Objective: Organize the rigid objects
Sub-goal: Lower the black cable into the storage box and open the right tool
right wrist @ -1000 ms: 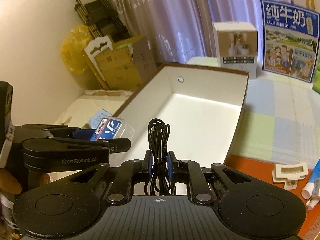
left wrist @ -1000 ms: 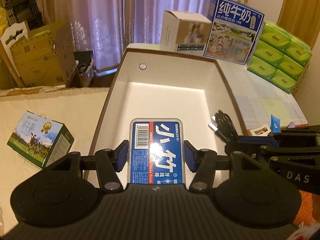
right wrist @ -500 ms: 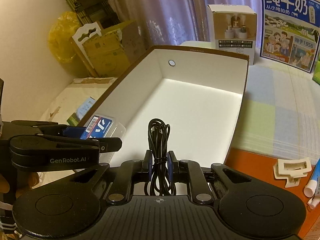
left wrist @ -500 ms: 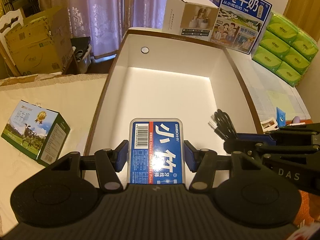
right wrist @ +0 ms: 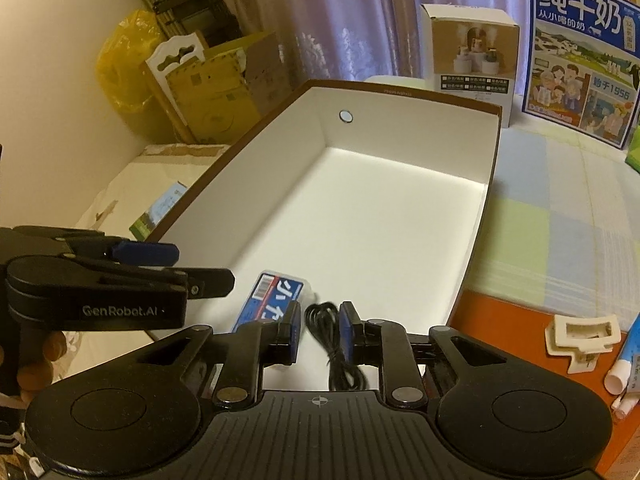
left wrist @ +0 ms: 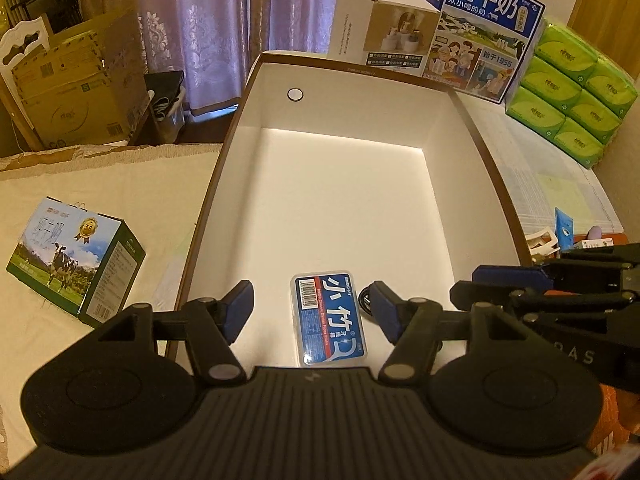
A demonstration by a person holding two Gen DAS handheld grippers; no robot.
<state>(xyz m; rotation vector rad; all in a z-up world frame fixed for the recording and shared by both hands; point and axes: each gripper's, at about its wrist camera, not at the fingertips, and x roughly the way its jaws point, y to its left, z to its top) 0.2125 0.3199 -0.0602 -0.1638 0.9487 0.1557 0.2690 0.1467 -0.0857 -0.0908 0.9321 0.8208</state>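
Note:
A clear case with a blue label (left wrist: 329,318) lies flat on the floor of the white box (left wrist: 344,208), near its front wall. My left gripper (left wrist: 312,310) is open above it, fingers wide on either side. The case also shows in the right wrist view (right wrist: 276,298). A coiled black cable (right wrist: 334,340) lies in the box beside the case. My right gripper (right wrist: 320,326) is open around the cable, pads apart from it. The right gripper also shows in the left wrist view (left wrist: 520,284).
A milk carton box (left wrist: 76,260) lies on the cream surface left of the white box (right wrist: 360,216). A white product box (left wrist: 384,28), a blue milk case (left wrist: 484,32) and green tissue packs (left wrist: 572,92) stand behind. A white clip (right wrist: 582,336) and tubes lie at right.
Both grippers have opened. The blue-label case and the black cable have dropped from the fingers onto the floor of the white box.

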